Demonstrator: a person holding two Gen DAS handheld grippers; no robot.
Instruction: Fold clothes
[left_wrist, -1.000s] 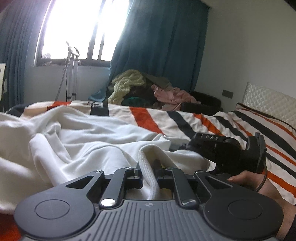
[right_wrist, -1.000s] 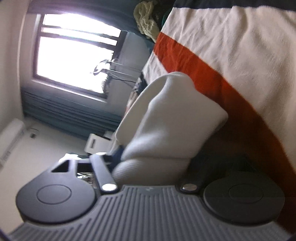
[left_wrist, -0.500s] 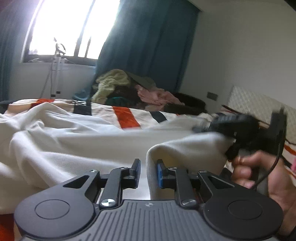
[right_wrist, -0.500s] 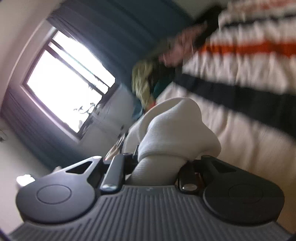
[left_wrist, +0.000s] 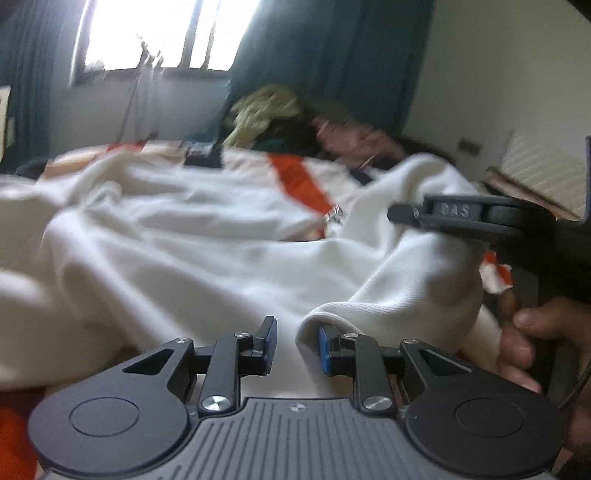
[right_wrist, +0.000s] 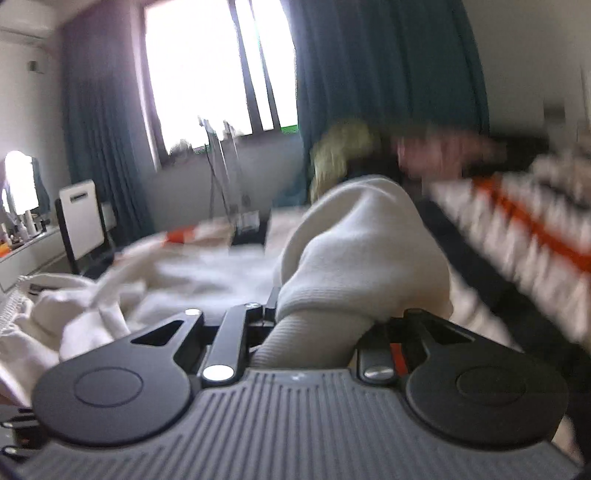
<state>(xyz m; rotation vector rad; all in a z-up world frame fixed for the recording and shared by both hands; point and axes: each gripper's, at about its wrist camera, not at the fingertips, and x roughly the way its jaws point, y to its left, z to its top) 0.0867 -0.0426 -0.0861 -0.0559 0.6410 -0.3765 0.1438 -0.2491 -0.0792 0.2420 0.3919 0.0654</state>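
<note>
A white sweatshirt (left_wrist: 184, 258) lies rumpled across the striped bed cover (left_wrist: 295, 181). My left gripper (left_wrist: 297, 338) is open just above it, blue pads apart, and the ribbed hem (left_wrist: 332, 314) leans against the right pad. In the left wrist view my right gripper (left_wrist: 406, 216), held by a hand (left_wrist: 535, 332), lifts a fold of the sweatshirt at the right. In its own view the right gripper (right_wrist: 314, 325) is shut on a ribbed edge, and bunched white sweatshirt cloth (right_wrist: 362, 251) hides its fingertips.
A pile of other clothes (left_wrist: 266, 110) sits at the far side of the bed before a teal curtain (left_wrist: 325, 55). A padded headboard (left_wrist: 535, 173) is at the right. A white chair (right_wrist: 81, 218) and a cluttered desk (right_wrist: 22, 251) stand at the left.
My left gripper has opened and let go of the ribbed hem. My right gripper has turned level and carried its fold of the sweatshirt up over the bed.
</note>
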